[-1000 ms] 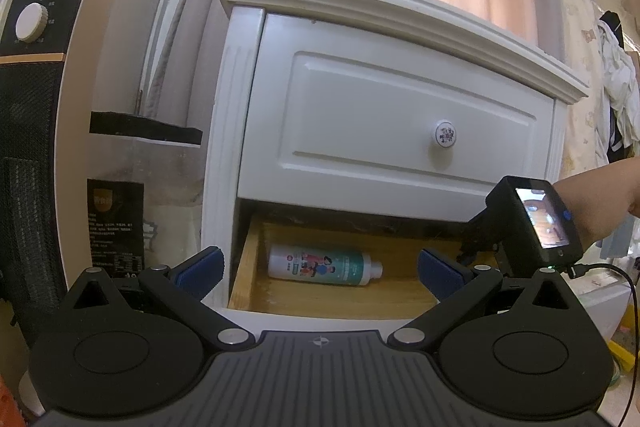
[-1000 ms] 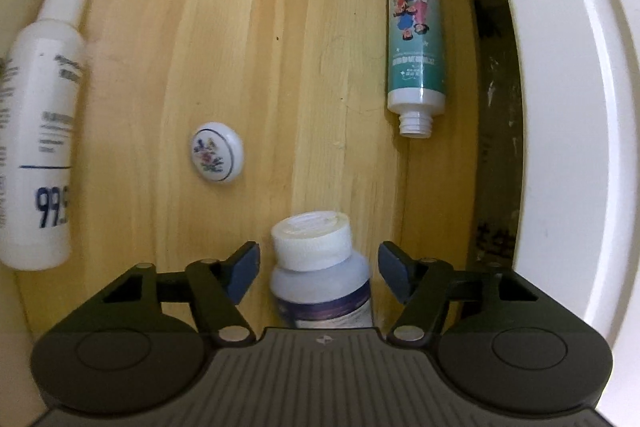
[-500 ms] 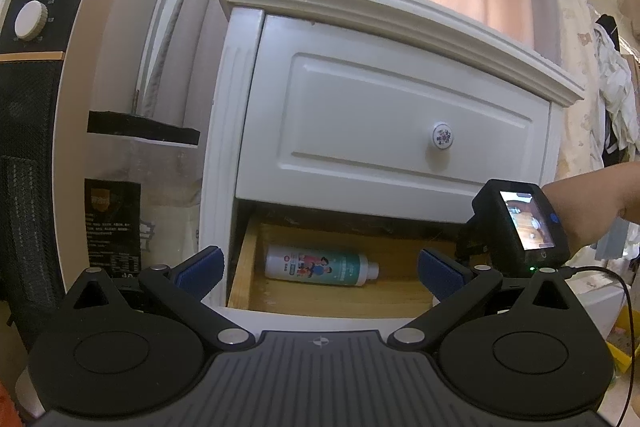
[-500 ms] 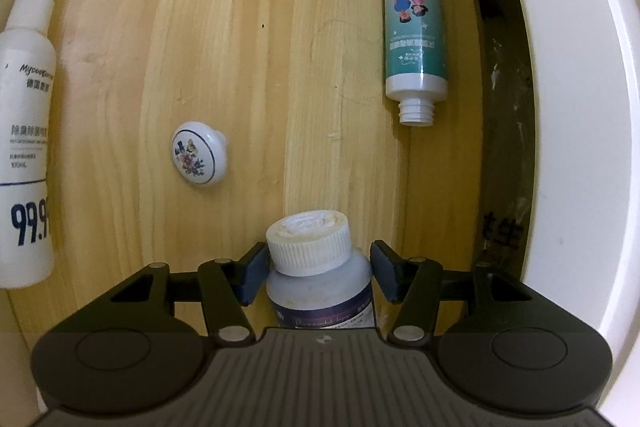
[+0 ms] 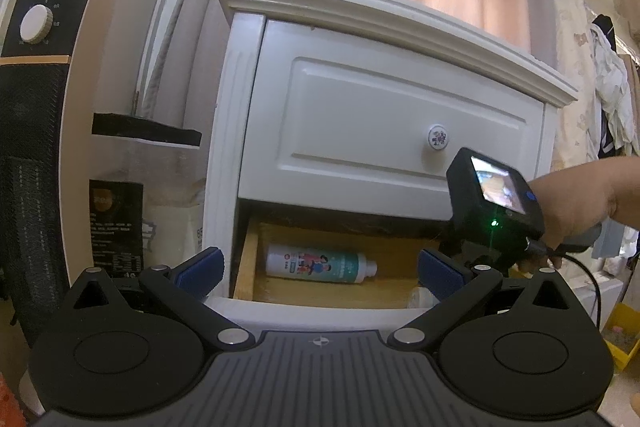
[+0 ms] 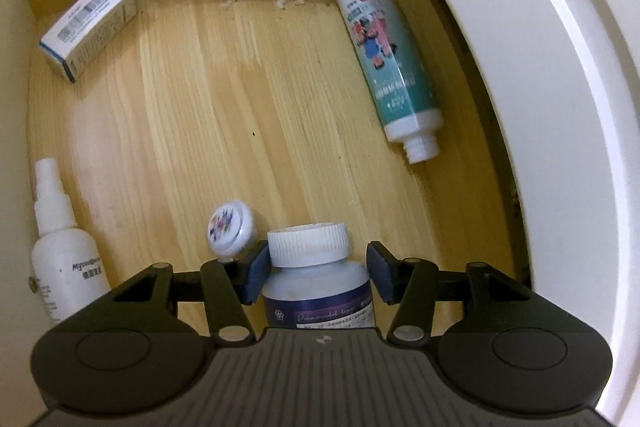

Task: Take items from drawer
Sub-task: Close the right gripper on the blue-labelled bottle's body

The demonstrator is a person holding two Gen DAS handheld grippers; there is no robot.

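Right now your right gripper (image 6: 316,273) is clenched on the white-capped pill bottle (image 6: 316,275), its blue pads pressed against the bottle's shoulders just under the ribbed cap, down inside the open wooden drawer (image 6: 248,99). Everything else lies around that bottle: a loose floral knob (image 6: 230,229) sits just beside it on its left, touching or nearly touching the left pad (hard to tell which); a white spray bottle (image 6: 60,259) lies further left along the drawer's side wall; a small blue-and-white box (image 6: 90,27) rests in the far left corner; and a teal-and-white bottle with no cap (image 6: 386,67) lies on its side to the far right, neck pointing toward you.

Your left gripper (image 5: 318,265) hangs outside the cabinet, released, nothing between its wide-apart pads, facing the drawer opening below the closed upper drawer front (image 5: 392,119). From there you see your right hand (image 5: 576,203) reaching in.
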